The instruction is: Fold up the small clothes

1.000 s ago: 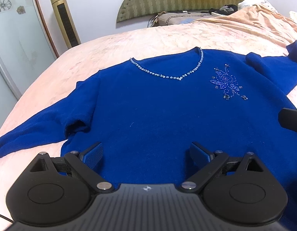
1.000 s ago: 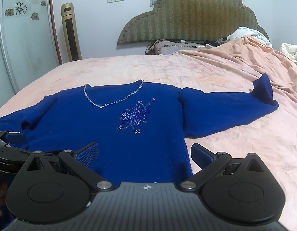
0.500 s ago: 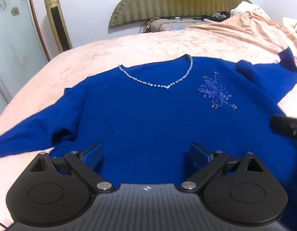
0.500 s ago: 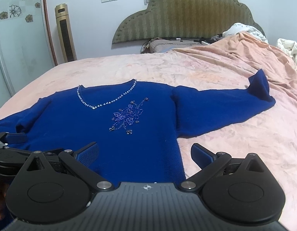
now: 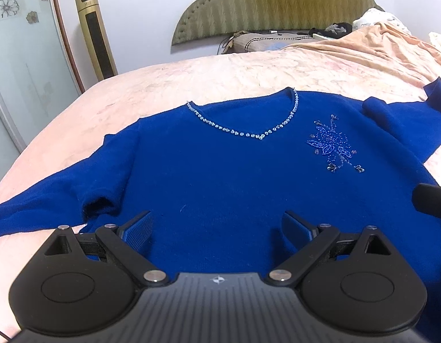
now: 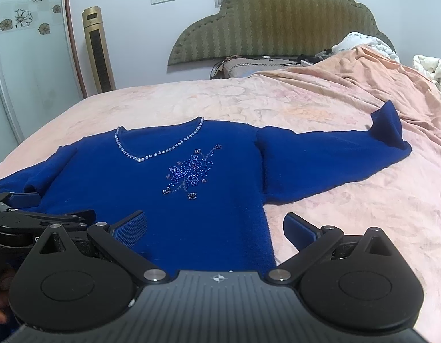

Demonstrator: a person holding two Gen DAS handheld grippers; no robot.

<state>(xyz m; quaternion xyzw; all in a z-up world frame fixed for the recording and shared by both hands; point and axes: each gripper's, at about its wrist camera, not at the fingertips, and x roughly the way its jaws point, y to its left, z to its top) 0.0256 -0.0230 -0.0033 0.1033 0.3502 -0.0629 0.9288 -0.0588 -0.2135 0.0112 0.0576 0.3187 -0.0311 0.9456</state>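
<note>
Tongs first: left gripper (image 5: 217, 230) is hovering with jaws spread wide and empty over the lower body of the sweater (image 5: 220, 177). Right gripper (image 6: 216, 230) is likewise standing wide and empty, its jaws straddling the sweater's right side edge, one finger over cloth, the other over bare blanket (image 6: 349, 214).

Sweater is lying face up and spread flat ahead of both tongs, beaded neckline (image 6: 157, 150) at the far side, flower motif (image 6: 192, 171) nearer. No fold is showing yet; judging by this, the work is sitting at the very start, grippers choosing a hold.

Next move is probably calling for a pinch on the hem or side edge near each tong, or on a sleeve.

Right sleeve (image 6: 334, 157) is stretching out beyond the right gripper, cuff (image 6: 387, 127) turned up. Left sleeve (image 5: 49, 200) is running out past the left gripper toward the bed edge. Blanket beyond the neckline is offering room; rumpled bedding (image 6: 377, 65) is lying far right.
</note>
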